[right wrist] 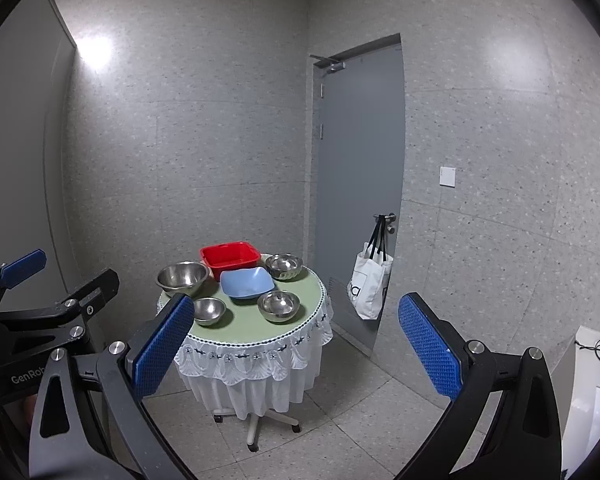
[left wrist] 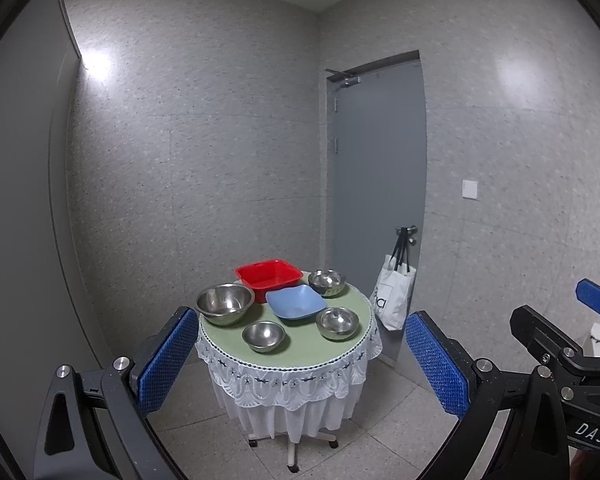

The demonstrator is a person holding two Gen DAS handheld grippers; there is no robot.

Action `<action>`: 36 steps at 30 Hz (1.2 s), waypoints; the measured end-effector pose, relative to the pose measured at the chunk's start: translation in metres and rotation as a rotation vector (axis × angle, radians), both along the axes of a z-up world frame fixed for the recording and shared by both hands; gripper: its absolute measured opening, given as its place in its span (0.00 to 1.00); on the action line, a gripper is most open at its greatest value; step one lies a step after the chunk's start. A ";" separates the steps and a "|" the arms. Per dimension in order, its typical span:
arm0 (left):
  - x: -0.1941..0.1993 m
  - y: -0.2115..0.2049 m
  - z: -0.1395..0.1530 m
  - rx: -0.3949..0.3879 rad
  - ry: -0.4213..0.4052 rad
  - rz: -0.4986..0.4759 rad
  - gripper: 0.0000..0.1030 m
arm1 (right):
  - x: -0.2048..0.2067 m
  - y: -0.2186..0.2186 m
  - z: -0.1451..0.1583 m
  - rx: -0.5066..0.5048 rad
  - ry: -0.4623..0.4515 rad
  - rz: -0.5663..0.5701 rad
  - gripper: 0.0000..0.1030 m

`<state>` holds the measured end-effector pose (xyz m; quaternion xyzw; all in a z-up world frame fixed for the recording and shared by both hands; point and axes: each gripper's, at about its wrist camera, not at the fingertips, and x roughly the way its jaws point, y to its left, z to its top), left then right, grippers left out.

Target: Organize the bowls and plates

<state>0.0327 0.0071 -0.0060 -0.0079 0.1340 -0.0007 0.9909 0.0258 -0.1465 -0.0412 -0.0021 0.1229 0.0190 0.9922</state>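
Observation:
A small round table (left wrist: pixel 352 344) (right wrist: pixel 300 320) with a green top and white lace cloth stands ahead, well beyond both grippers. On it are a red square bowl (left wrist: pixel 269 274) (right wrist: pixel 229 258), a blue square plate (left wrist: pixel 296 302) (right wrist: pixel 247 284), a large steel bowl (left wrist: pixel 225 303) (right wrist: pixel 182 278) at the left and three smaller steel bowls (left wrist: pixel 263 335) (left wrist: pixel 337 322) (left wrist: pixel 327 282) (right wrist: pixel 209 310) (right wrist: pixel 279 305) (right wrist: pixel 286 266). My left gripper (left wrist: pixel 300 364) is open and empty. My right gripper (right wrist: pixel 296 354) is open and empty.
A grey door (left wrist: pixel 380 200) (right wrist: pixel 360 184) stands behind the table at the right, with a white tote bag (left wrist: pixel 392 300) (right wrist: pixel 370 288) hung on its handle. Grey walls enclose the corner. A white unit with cables (right wrist: pixel 596 380) is at the right. The table stands on a wheeled base (right wrist: pixel 256 428).

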 end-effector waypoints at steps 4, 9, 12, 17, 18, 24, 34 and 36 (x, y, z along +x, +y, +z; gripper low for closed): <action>0.004 -0.001 0.000 0.005 0.000 0.000 1.00 | 0.002 -0.003 0.000 0.004 0.000 0.002 1.00; 0.013 -0.003 -0.001 0.008 0.004 0.005 1.00 | 0.008 -0.005 0.000 0.007 0.003 0.008 1.00; 0.021 -0.005 -0.002 0.012 0.006 0.009 1.00 | 0.016 -0.005 0.000 0.008 0.006 0.012 1.00; 0.043 -0.009 0.000 0.016 0.011 0.020 1.00 | 0.035 -0.006 -0.001 0.010 0.013 0.024 1.00; 0.049 -0.010 0.000 0.016 0.013 0.022 1.00 | 0.040 -0.006 -0.001 0.011 0.014 0.029 1.00; 0.079 -0.014 -0.006 0.019 0.030 0.041 1.00 | 0.071 -0.006 -0.005 0.016 0.021 0.054 1.00; 0.154 -0.013 -0.024 0.033 0.161 0.049 1.00 | 0.132 -0.001 -0.038 0.037 0.136 0.106 1.00; 0.172 -0.008 -0.031 0.027 0.199 0.048 1.00 | 0.141 -0.002 -0.046 0.042 0.161 0.110 1.00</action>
